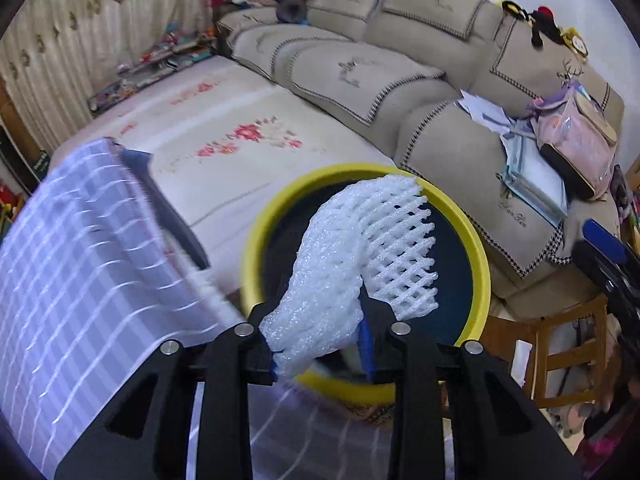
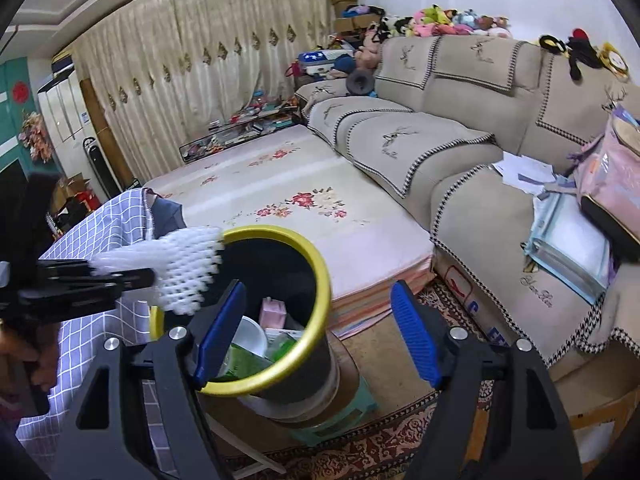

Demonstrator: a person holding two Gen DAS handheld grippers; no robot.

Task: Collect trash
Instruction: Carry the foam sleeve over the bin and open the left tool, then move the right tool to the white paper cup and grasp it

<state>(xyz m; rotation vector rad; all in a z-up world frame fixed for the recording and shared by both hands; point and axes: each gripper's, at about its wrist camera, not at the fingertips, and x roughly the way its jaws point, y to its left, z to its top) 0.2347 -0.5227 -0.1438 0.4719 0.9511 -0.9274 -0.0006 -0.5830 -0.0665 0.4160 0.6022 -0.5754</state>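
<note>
The left gripper pinches a white foam net between its two blue-padded fingers; the net is squeezed at the held end and opens wide at the free end. It hangs at the rim of the trash bin, a black bin with a yellow rim, partly over the opening. In the right wrist view the same net is just beside the left edge of the bin.

The right gripper is spread wide and holds nothing; its left finger is over the bin. Inside the bin lie a white cup, a pink packet and green wrappers. A checked cloth lies to the left of the bin, and a beige sofa stands behind.
</note>
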